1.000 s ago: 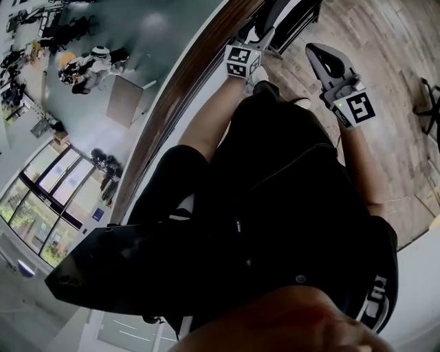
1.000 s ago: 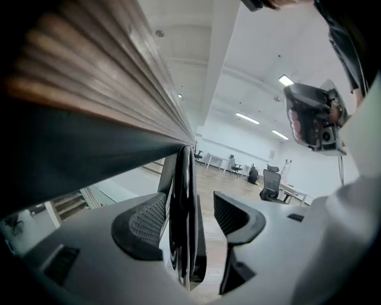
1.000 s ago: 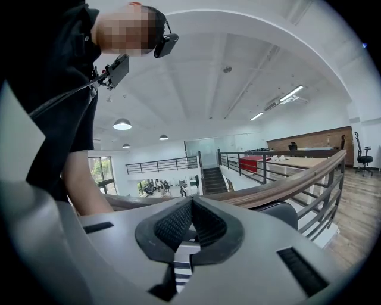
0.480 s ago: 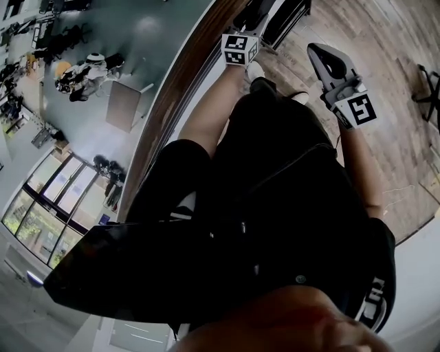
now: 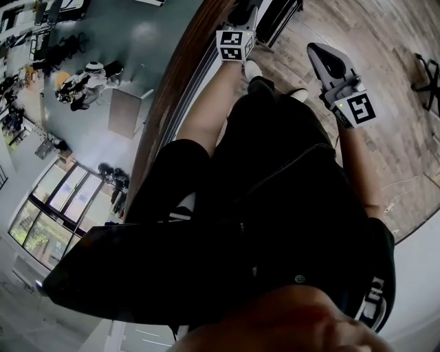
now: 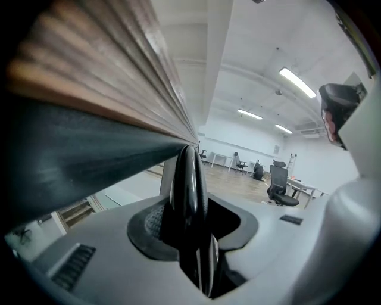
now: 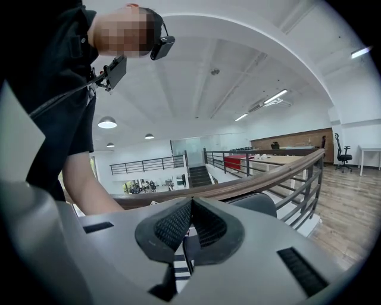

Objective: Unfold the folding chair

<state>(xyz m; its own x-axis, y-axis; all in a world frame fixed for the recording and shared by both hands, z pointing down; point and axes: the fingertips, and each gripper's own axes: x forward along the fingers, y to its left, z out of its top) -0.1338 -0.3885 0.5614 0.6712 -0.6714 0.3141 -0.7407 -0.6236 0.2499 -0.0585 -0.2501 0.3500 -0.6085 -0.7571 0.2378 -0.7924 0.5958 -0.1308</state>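
A long brown wooden handrail (image 5: 170, 89) runs beside the person. The folding chair (image 5: 280, 19), dark and flat, stands close by it on the plank floor (image 5: 385, 137), just ahead of the left gripper (image 5: 237, 38). A shiny black round tube (image 6: 189, 190) of the chair stands upright between that gripper's jaws. They have just been closing and now pinch it. The right gripper (image 5: 323, 62) is farther off to the side. Its bumpy pads (image 7: 172, 225) are pressed together on nothing.

Curved wooden handrail (image 7: 262, 177), wood-plank floor (image 5: 385, 41), black office chair (image 6: 278, 184), 3 ceiling strip lights (image 6: 296, 82)
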